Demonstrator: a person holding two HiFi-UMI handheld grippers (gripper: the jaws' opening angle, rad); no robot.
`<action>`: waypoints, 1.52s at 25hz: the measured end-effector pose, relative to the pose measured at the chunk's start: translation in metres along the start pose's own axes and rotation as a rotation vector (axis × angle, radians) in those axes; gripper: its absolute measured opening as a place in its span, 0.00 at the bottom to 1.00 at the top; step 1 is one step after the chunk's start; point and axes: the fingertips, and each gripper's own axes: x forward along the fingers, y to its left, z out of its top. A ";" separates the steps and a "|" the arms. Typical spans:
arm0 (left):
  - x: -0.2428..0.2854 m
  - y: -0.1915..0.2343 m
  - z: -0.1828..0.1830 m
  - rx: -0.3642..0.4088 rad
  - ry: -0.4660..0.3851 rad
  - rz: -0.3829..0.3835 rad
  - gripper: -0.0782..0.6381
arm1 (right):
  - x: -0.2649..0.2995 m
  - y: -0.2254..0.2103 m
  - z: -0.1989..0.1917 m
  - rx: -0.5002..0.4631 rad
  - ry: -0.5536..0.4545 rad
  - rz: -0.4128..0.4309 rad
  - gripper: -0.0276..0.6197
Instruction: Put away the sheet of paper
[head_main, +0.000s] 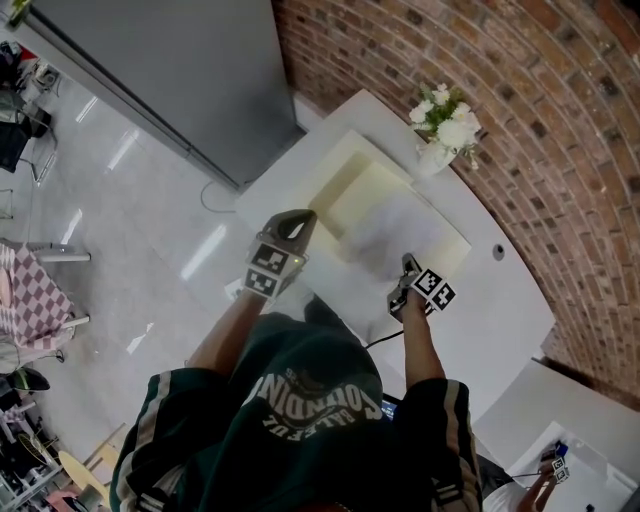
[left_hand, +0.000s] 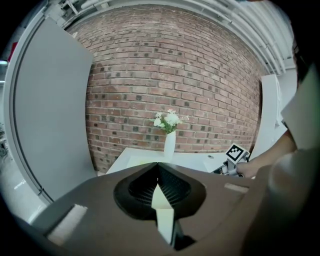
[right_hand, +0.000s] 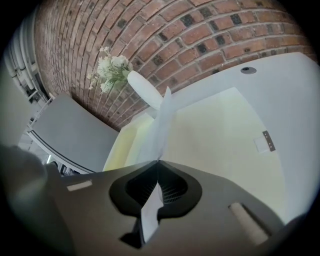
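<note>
An open cream folder (head_main: 452, 238) lies on the white table (head_main: 500, 300). Its left cover (head_main: 345, 165) stands raised, and my left gripper (head_main: 300, 222) is shut on that cover's near edge; a cream strip (left_hand: 164, 210) shows pinched between the jaws of the left gripper (left_hand: 158, 165). The white sheet of paper (head_main: 390, 232) hangs over the folder's inside. My right gripper (head_main: 405, 265) is shut on its near edge. In the right gripper view the sheet (right_hand: 161, 130) rises edge-on from the right gripper (right_hand: 159, 161), above the folder (right_hand: 225, 135).
A white vase of flowers (head_main: 440, 125) stands at the table's far edge against the brick wall, just beyond the folder. A cable hole (head_main: 498, 252) sits right of the folder. A grey panel (head_main: 180, 70) stands to the left, a second white table (head_main: 560, 410) at lower right.
</note>
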 end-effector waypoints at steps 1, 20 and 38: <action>-0.001 0.001 -0.001 -0.003 0.001 0.004 0.12 | 0.002 0.001 0.001 -0.001 0.001 0.002 0.05; -0.021 0.027 -0.015 -0.051 0.028 0.109 0.12 | 0.064 0.039 0.000 -0.006 0.099 0.063 0.05; -0.045 0.047 -0.033 -0.097 0.061 0.206 0.12 | 0.119 0.075 -0.011 0.050 0.168 0.124 0.05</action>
